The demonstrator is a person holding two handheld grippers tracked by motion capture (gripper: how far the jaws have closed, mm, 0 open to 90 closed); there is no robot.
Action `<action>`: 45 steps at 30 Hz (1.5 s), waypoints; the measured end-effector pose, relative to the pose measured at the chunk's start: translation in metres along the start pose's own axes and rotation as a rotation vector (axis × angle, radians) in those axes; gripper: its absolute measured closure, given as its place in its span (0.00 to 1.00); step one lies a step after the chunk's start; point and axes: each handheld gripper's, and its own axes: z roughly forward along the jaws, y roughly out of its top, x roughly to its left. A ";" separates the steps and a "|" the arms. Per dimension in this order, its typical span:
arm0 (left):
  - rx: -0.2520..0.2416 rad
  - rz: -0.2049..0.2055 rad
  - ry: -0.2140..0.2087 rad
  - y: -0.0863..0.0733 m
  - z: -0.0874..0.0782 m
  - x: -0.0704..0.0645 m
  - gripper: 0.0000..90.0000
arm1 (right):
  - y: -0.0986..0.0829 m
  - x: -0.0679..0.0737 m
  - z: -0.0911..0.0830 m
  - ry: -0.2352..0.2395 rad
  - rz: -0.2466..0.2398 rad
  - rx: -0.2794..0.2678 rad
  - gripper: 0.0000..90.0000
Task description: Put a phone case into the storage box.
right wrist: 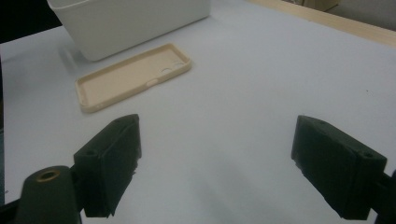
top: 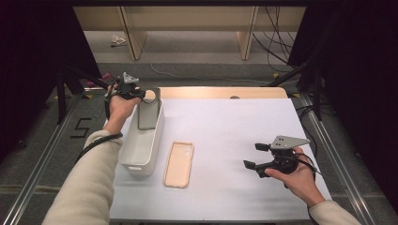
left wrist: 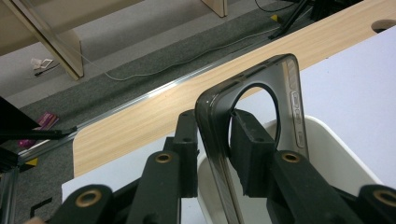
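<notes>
— From above, what's happening upper left?
— The left gripper [top: 133, 91] pinches a dark phone case [top: 149, 110] over the white bin [top: 132, 159].
— Its own camera?
— Jaws clamped on the case's [left wrist: 261, 112] edge.
— The right gripper [right wrist: 217, 163]?
— Spread wide, holding nothing; beige case [right wrist: 133, 77] upper left.

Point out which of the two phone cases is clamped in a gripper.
The dark translucent phone case, pinched by the left gripper over the white plastic bin. The beige phone case lies flat on the table, untouched.

The right gripper [right wrist: 217, 170] gapes wide over the bench [right wrist: 261, 84]; a beige phone case [right wrist: 133, 77] lies upper left beside a white bin [right wrist: 126, 23].
</notes>
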 end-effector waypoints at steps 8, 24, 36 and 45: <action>0.016 0.006 0.010 0.001 0.004 0.002 0.78 | 0.000 0.000 0.000 0.002 0.000 -0.002 0.19; 0.033 0.009 0.038 0.004 0.010 0.000 0.65 | -0.001 -0.001 0.001 0.005 0.000 0.002 0.19; 0.026 -0.042 0.044 0.009 -0.001 -0.001 0.42 | -0.001 0.000 0.001 0.006 -0.001 0.004 0.19; 0.023 -0.054 0.035 0.006 -0.018 0.001 0.36 | 0.000 0.000 0.001 0.005 -0.002 0.004 0.19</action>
